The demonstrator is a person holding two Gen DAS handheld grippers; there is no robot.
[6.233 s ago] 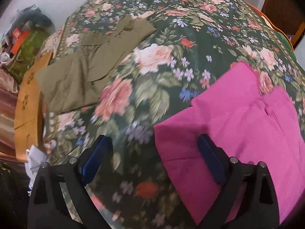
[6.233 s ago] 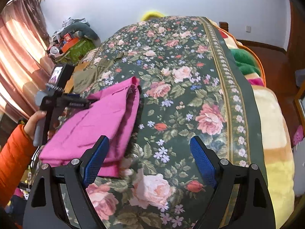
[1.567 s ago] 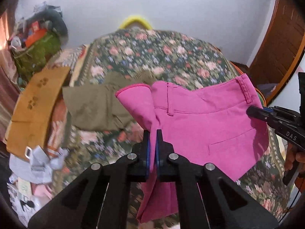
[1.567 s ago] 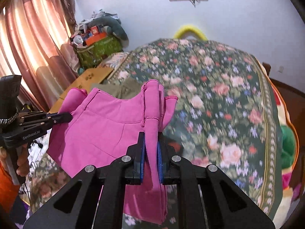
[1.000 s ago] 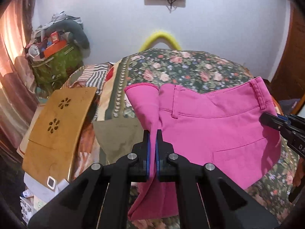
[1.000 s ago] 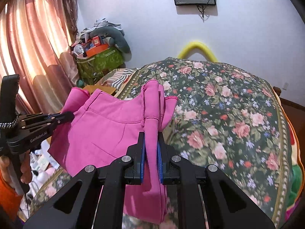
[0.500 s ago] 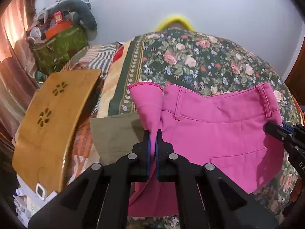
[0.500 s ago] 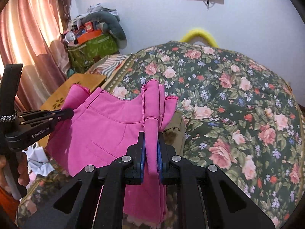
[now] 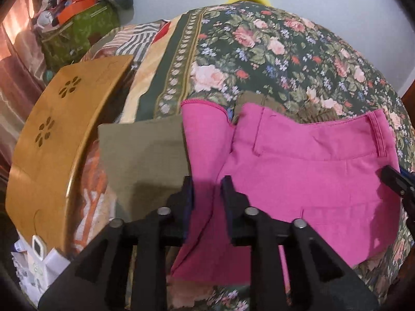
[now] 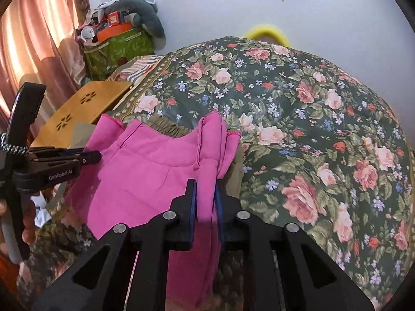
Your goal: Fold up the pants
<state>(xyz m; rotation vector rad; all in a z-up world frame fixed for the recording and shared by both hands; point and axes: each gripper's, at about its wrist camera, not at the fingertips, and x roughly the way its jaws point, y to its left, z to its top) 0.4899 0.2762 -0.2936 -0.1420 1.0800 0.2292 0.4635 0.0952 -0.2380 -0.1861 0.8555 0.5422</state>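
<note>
The folded pink pants (image 9: 298, 160) lie waistband-up on the olive pants (image 9: 140, 150) on the floral bedspread (image 9: 259, 51). My left gripper (image 9: 206, 181) straddles their left corner. Its jaws are opening, a gap shows on each side of the cloth, and the pads no longer press it. In the right wrist view the pink pants (image 10: 145, 176) stand bunched between the pads of my right gripper (image 10: 205, 184), which still pinches the right corner as its jaws start opening. The olive pants (image 10: 168, 129) peek out behind the waistband.
A wooden board with flower cut-outs (image 9: 52, 129) leans at the bed's left edge. A green bag piled with clutter (image 10: 116, 49) and a pink curtain (image 10: 33, 39) stand at the far left. A hand (image 10: 28, 223) holds the left gripper's handle. Papers (image 9: 39, 259) lie on the floor.
Both grippers came down toward the bed with the pink pants, which now rest over the olive pants. The left jaws have parted from the cloth, and the right ones widened slightly.
</note>
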